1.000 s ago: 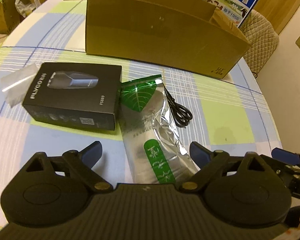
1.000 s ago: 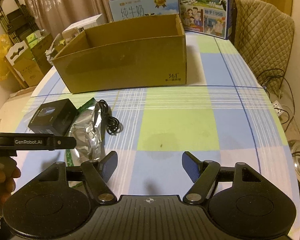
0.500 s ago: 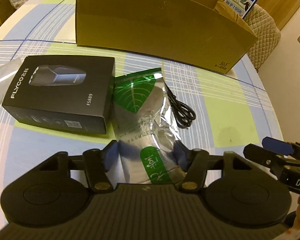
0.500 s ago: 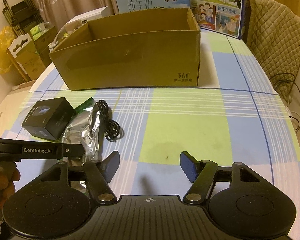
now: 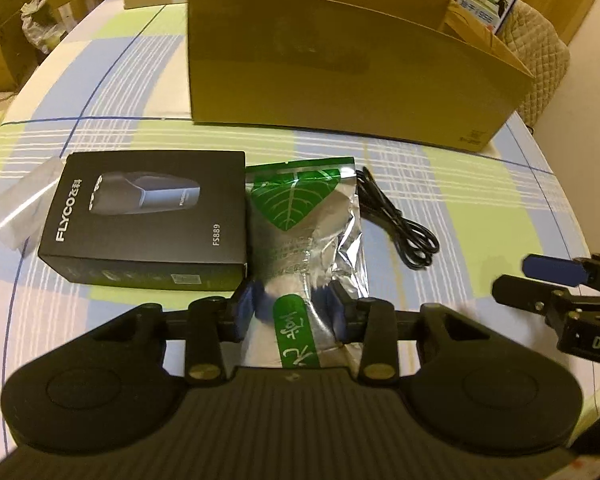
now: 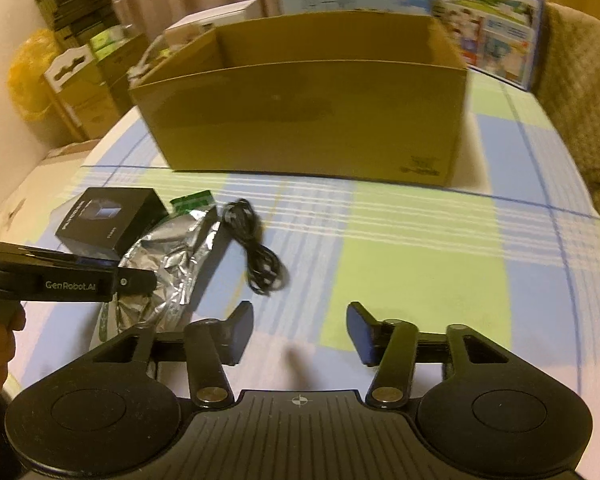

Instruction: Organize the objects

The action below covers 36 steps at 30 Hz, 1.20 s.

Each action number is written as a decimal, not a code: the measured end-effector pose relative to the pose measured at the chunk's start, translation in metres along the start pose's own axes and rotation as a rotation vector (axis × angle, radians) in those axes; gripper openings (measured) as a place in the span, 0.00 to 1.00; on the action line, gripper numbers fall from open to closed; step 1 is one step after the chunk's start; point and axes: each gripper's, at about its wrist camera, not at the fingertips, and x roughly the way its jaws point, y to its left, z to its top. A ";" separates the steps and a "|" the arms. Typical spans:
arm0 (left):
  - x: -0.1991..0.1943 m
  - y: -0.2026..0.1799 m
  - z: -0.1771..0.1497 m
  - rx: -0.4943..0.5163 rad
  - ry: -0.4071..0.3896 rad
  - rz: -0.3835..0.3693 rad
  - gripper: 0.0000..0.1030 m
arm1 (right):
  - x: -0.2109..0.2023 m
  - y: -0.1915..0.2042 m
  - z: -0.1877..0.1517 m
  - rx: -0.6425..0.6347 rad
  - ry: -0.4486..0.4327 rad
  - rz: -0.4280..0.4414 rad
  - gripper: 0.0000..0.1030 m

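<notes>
A silver and green foil pouch (image 5: 300,216) lies on the checked tablecloth between a black Flyco box (image 5: 148,216) and a coiled black cable (image 5: 400,228). My left gripper (image 5: 296,304) has its jaws closing, and the pads press the near end of the pouch from both sides. The right wrist view shows the pouch (image 6: 168,256), the cable (image 6: 256,252) and the black box (image 6: 108,220) at the left. My right gripper (image 6: 300,328) hovers over bare cloth to the right of the cable, jaws closing with nothing between them. An open brown cardboard box (image 6: 308,120) stands behind everything.
A clear plastic piece (image 5: 24,204) lies left of the black box. Blue milk cartons (image 6: 488,28) stand behind the cardboard box, and a quilted chair (image 5: 540,52) is at the far right. Cartons and bags (image 6: 80,80) are stacked beyond the table's left edge.
The left jaws have come in from wide apart onto the pouch's near end. The right gripper has moved left and lower toward the cable, and its jaws have narrowed.
</notes>
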 end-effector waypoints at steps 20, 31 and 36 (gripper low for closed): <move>0.008 0.013 -0.002 -0.024 0.011 -0.049 0.50 | 0.099 0.028 0.043 -0.276 0.136 0.018 0.23; 0.013 0.000 0.001 0.013 0.035 -0.037 0.66 | 0.067 0.017 0.020 -0.126 0.107 -0.019 0.20; 0.021 -0.017 0.002 0.071 0.064 0.016 0.78 | 0.047 0.006 0.005 -0.046 0.087 -0.038 0.20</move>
